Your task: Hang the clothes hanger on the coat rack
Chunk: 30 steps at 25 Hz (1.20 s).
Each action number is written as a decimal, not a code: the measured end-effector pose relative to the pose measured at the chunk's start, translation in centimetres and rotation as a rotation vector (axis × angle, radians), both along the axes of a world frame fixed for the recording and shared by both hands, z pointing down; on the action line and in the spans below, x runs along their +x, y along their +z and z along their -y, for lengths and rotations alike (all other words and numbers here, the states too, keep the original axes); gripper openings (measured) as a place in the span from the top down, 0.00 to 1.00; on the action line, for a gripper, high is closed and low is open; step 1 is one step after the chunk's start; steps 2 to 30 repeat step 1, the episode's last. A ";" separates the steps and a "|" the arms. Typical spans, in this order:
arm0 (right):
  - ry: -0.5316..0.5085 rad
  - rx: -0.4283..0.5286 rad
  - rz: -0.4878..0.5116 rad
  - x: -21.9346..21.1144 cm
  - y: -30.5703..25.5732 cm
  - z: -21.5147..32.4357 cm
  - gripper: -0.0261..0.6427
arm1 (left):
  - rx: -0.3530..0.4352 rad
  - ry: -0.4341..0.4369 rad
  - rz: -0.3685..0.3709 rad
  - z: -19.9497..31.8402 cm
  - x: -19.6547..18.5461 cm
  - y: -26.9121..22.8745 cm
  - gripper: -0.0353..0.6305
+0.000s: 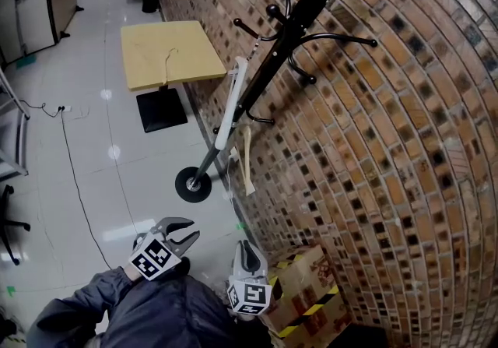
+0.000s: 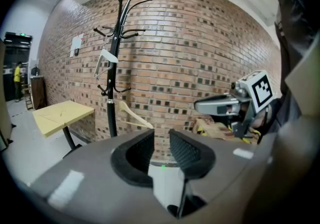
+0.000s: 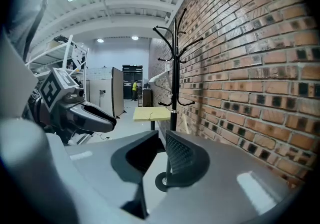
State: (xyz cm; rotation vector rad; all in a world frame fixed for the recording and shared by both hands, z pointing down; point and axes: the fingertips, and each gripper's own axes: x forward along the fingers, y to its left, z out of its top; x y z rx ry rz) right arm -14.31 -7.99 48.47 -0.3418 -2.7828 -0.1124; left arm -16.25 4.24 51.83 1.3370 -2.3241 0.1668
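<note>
A black coat rack point(image 1: 292, 27) stands by the brick wall, its round base point(image 1: 192, 184) on the floor. A white hanger point(image 1: 231, 101) hangs on one of its hooks. A wooden hanger point(image 1: 247, 161) sits low beside the pole, against the wall. Both grippers are near me, well short of the rack. My left gripper point(image 1: 187, 230) is open with nothing between its jaws. My right gripper point(image 1: 246, 247) is shut and empty. The left gripper view shows the rack point(image 2: 114, 67), the white hanger point(image 2: 104, 60) and the wooden hanger point(image 2: 132, 114) beyond the left gripper point(image 2: 161, 135). The right gripper point(image 3: 161, 135) points along the wall toward the rack point(image 3: 175, 67).
A yellow square table point(image 1: 171, 50) on a black foot plate point(image 1: 161, 110) stands beyond the rack. Cardboard boxes with yellow-black tape point(image 1: 307, 296) lie against the brick wall point(image 1: 389, 144) at my right. A cable point(image 1: 78, 198) runs across the pale floor at left.
</note>
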 end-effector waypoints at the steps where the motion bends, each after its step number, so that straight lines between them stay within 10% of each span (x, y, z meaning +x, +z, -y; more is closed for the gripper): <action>1: 0.003 0.000 0.000 0.2 -0.1 0.1 0.88 | -0.001 0.005 -0.001 0.1 0.2 -0.1 0.80; 30: 0.003 0.000 0.000 0.2 -0.1 0.1 0.88 | -0.001 0.005 -0.001 0.1 0.2 -0.1 0.80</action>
